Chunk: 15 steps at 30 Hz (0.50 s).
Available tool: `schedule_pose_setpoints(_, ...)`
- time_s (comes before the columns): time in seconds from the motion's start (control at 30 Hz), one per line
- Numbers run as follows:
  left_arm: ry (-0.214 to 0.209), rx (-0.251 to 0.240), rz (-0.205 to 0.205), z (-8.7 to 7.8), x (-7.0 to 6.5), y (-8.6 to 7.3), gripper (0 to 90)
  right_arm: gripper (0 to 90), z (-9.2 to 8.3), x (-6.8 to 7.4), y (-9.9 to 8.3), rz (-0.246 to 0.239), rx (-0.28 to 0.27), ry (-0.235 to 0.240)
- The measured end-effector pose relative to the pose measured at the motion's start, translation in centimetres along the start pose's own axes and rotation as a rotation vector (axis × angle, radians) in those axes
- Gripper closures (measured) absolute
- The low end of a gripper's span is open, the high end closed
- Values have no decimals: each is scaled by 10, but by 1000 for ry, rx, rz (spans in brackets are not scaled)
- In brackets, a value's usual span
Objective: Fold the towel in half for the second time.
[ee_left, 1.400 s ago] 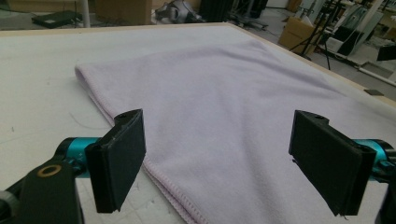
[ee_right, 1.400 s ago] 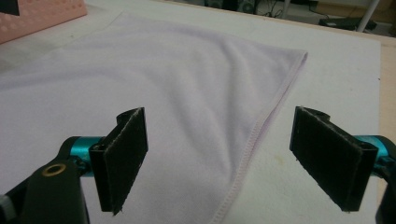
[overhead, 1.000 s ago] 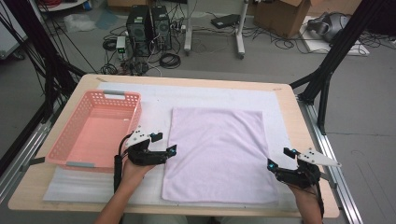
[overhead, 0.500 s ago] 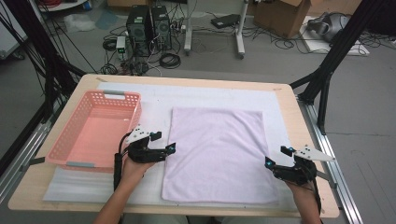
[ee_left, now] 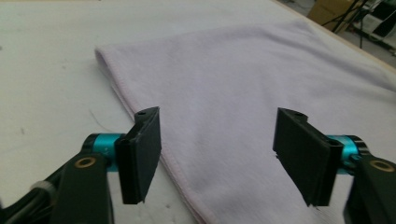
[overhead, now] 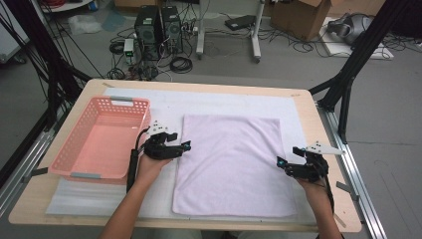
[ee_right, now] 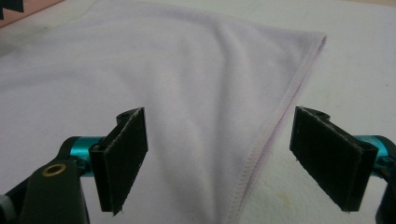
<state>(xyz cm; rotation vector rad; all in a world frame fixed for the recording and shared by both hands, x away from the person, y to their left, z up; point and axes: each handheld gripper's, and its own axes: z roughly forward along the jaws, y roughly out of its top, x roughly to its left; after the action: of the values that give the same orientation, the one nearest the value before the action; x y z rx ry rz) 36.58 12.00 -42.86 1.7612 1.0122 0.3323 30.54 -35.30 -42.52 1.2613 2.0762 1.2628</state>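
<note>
A pale lilac towel (overhead: 231, 164) lies flat on the white mat (overhead: 164, 107). My left gripper (overhead: 185, 146) sits at the towel's left edge, about halfway along it. In the left gripper view the left gripper (ee_left: 219, 154) is open, its jaws have just been closing, and the towel (ee_left: 233, 79) hem runs between them untouched by the pads. My right gripper (overhead: 282, 163) is at the towel's right edge. In the right gripper view the right gripper (ee_right: 219, 158) stands open low over the towel (ee_right: 187, 70), with the stitched hem passing between the jaws.
A pink plastic basket (overhead: 127, 102) with nothing in it stands on the left of the wooden table (overhead: 308, 104), close behind the left hand. Black frame posts, cables and computer boxes stand on the floor beyond the table.
Both hands have slid a little farther from the person along the towel's side edges. The right gripper has also moved slightly left. The left jaws stand narrower than before.
</note>
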Motion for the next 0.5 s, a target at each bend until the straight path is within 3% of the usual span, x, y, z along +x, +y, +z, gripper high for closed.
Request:
schedule_pose_setpoints(0.13,10,9,-18,11,8,9,371,180,8,-8,5,16,9,1)
schedule_pose_setpoints(0.27,57,53,-46,25,17,12,342,181,15,-15,11,31,19,-3)
schedule_pose_setpoints(0.3,73,45,-54,28,19,12,330,181,17,-16,12,36,20,-5)
schedule_pose_setpoints(0.37,82,87,-40,34,22,12,330,182,22,-20,16,41,36,-17)
schedule_pose_setpoints(0.5,128,146,-60,46,28,12,354,197,34,-30,24,56,68,-70)
